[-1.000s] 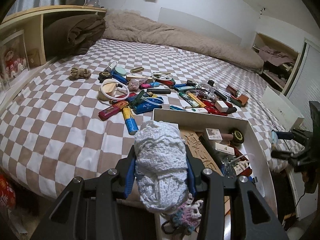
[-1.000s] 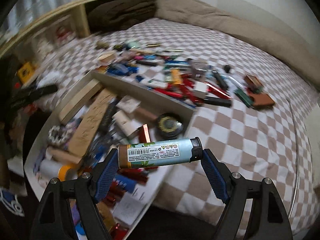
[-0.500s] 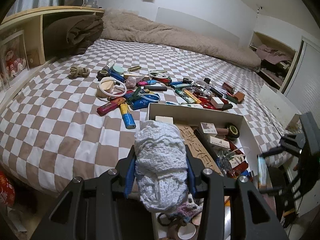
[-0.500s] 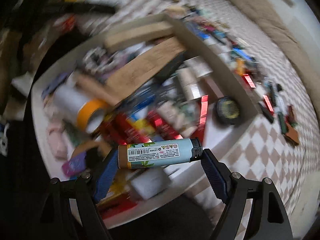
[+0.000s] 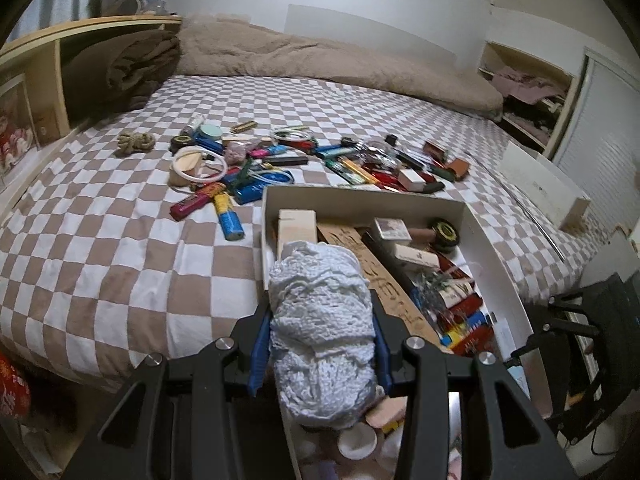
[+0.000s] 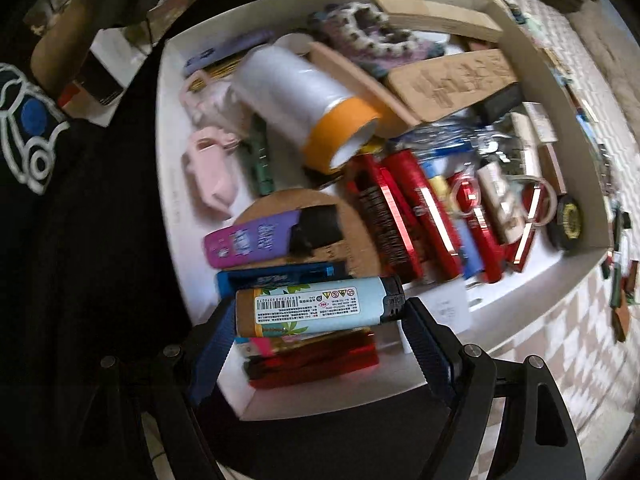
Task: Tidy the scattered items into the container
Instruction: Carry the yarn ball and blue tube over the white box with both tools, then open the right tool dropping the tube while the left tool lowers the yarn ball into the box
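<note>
Spanning right fingers [image 6: 424,332]: lighter [image 6: 316,310].

Wide bed under a brown-and-white checked cotton sheet [image 5: 120,248], filling most of the left wrist view. Along its far edge, against the plain white wall [image 5: 380,4], a long rumpled beige fleece blanket [image 5: 320,60]. Left of the bed, a pale wooden open shelf unit [image 5: 40,64] with a folded dark brown blanket [image 5: 136,68] in one bay. Right of the bed, a recessed cream shelf [image 5: 528,92] with pinkish clothes. Dim, even indoor light.
</note>
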Available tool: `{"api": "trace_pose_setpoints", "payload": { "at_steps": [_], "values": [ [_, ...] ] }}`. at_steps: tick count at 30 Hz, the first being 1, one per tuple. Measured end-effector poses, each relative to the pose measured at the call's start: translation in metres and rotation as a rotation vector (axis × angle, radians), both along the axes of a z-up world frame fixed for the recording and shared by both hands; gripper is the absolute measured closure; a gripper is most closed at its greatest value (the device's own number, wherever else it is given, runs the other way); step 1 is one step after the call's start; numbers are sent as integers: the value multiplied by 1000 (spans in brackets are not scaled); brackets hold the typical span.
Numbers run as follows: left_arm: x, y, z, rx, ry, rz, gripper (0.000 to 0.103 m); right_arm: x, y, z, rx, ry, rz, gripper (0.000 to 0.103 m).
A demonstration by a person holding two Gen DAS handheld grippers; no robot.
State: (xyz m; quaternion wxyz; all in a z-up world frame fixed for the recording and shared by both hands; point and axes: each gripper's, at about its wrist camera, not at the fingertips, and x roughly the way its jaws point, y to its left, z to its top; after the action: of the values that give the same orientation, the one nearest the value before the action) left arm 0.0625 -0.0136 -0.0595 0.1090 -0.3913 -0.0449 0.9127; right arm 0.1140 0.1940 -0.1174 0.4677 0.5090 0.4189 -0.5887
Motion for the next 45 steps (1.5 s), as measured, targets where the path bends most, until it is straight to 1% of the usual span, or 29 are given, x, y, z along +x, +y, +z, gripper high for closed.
{"api": "trace_pose_setpoints", "payload": {
  "at_steps": [2, 3, 4, 6, 8, 11, 17, 18, 19, 22, 23, 24, 27, 30, 33, 36, 38, 40, 43, 45],
  "values": [
    [3, 2, -1, 17, -9, -25, 61, 4, 4, -1, -3, -23, 11, 20],
    [5, 4, -2, 27, -14, -40, 61, 5, 6, -1, -3, -30, 14, 19],
    [6, 5, -3, 33, -16, -52, 61, 6, 9, -1, -5, -30, 11, 14],
    [9, 11, -4, 37, -7, -83, 61, 3, 15, 0, -16, -35, -11, 11],
    [13, 19, -3, 40, 4, -132, 61, 0, 22, 3, -34, -47, -39, 11],
    [16, 34, -5, 32, 2, -218, 61, -11, 36, 15, -85, -26, -106, 11],
    [21, 59, -11, 16, -25, -315, 61, -38, 64, 39, -200, 44, -292, 11],
    [22, 62, -11, 19, -27, -325, 61, -46, 58, 40, -209, 56, -310, 11],
    [23, 64, -11, 25, -29, -338, 61, -51, 61, 42, -222, 65, -329, 11],
    [26, 70, -11, 53, -35, -382, 61, -53, 59, 44, -258, 77, -378, 11],
    [27, 74, -10, 55, -32, -400, 61, -53, 52, 46, -265, 85, -392, 11],
    [27, 78, -9, 49, -25, -414, 61, -67, 49, 46, -272, 98, -411, 11],
    [26, 89, -7, 44, -23, -459, 61, -71, 47, 48, -299, 112, -461, 11],
    [26, 103, -9, 47, -31, -527, 61, -74, 47, 50, -326, 119, -501, 11],
    [28, 121, -14, 19, -30, -610, 61, -82, 50, 51, -329, 137, -551, 11],
    [29, 140, -18, -83, -10, -674, 61, -90, 58, 53, -313, 148, -638, 11],
    [26, 147, -21, -113, -17, -724, 61, -93, 65, 55, -322, 146, -674, 11],
    [21, 152, -23, -112, -43, -773, 61, -95, 72, 57, -334, 149, -705, 11],
    [13, 161, -25, -83, -103, -837, 61, -97, 80, 59, -352, 151, -742, 11],
    [10, 168, -27, -78, -137, -888, 61, -98, 85, 58, -363, 146, -760, 11]
  ]
}}
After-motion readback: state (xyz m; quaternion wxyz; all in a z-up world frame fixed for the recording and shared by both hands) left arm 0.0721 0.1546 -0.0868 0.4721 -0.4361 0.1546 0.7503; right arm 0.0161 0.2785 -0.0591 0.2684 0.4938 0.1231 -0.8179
